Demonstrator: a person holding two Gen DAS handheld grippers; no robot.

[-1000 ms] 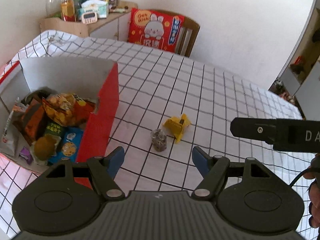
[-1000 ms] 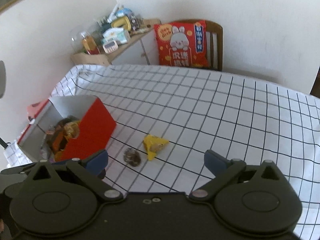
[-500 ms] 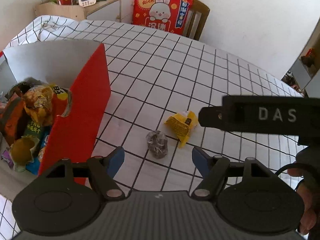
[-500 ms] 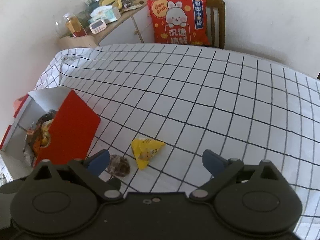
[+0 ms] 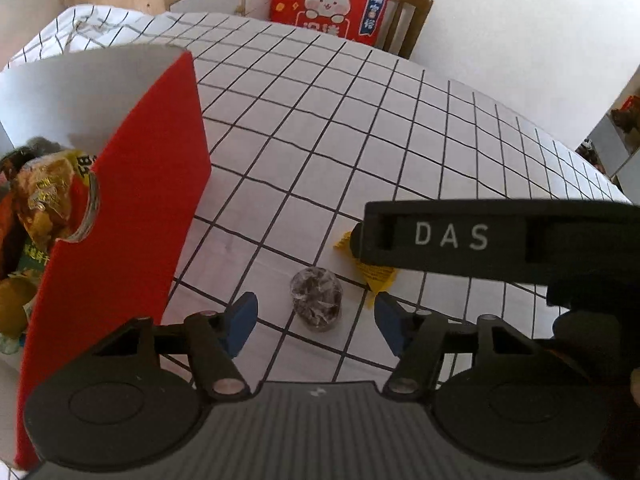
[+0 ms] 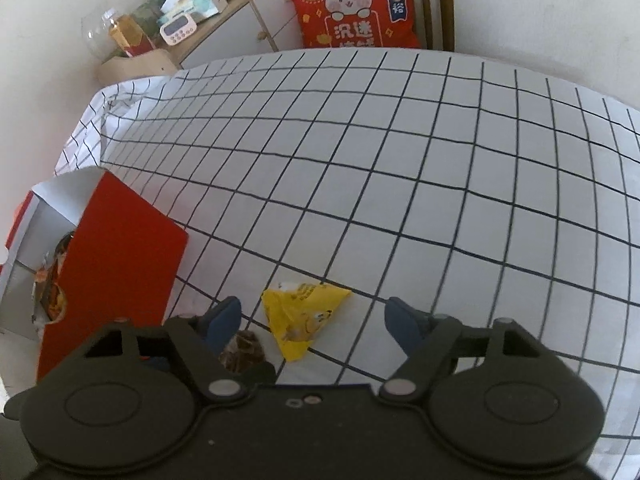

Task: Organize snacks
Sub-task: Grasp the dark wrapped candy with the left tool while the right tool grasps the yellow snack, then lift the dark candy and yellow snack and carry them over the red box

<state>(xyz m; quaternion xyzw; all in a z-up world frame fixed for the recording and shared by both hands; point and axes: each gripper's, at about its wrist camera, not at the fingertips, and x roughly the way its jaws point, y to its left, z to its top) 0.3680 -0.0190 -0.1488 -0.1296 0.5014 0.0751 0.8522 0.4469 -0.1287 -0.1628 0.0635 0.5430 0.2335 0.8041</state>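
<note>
A small dark snack in clear wrap (image 5: pixel 316 306) lies on the checked tablecloth. My left gripper (image 5: pixel 316 320) hangs low over it, and the snack sits between the blue fingertips (image 5: pixel 240 318) without touching them; the jaws are closing. A yellow triangular snack packet (image 6: pixel 304 318) lies just to its right. My right gripper (image 6: pixel 314 322) straddles the packet with gaps on both sides, its jaws closing too. In the left wrist view the yellow packet (image 5: pixel 374 278) is half hidden behind the black housing of the right tool (image 5: pixel 500 236). The dark snack (image 6: pixel 242 350) shows by the right gripper's left finger.
A red open box (image 5: pixel 132 200) holding several snack packs (image 5: pixel 40 208) stands close on the left, also seen as the red box (image 6: pixel 116 268). At the far end of the table (image 6: pixel 400 160) a chair carries a red rabbit cushion (image 6: pixel 352 4), next to a cluttered cabinet (image 6: pixel 224 28).
Both grippers have come down and closer to the two loose snacks. Both pairs of jaws have narrowed. The right tool's housing now covers part of the yellow packet in the left wrist view.
</note>
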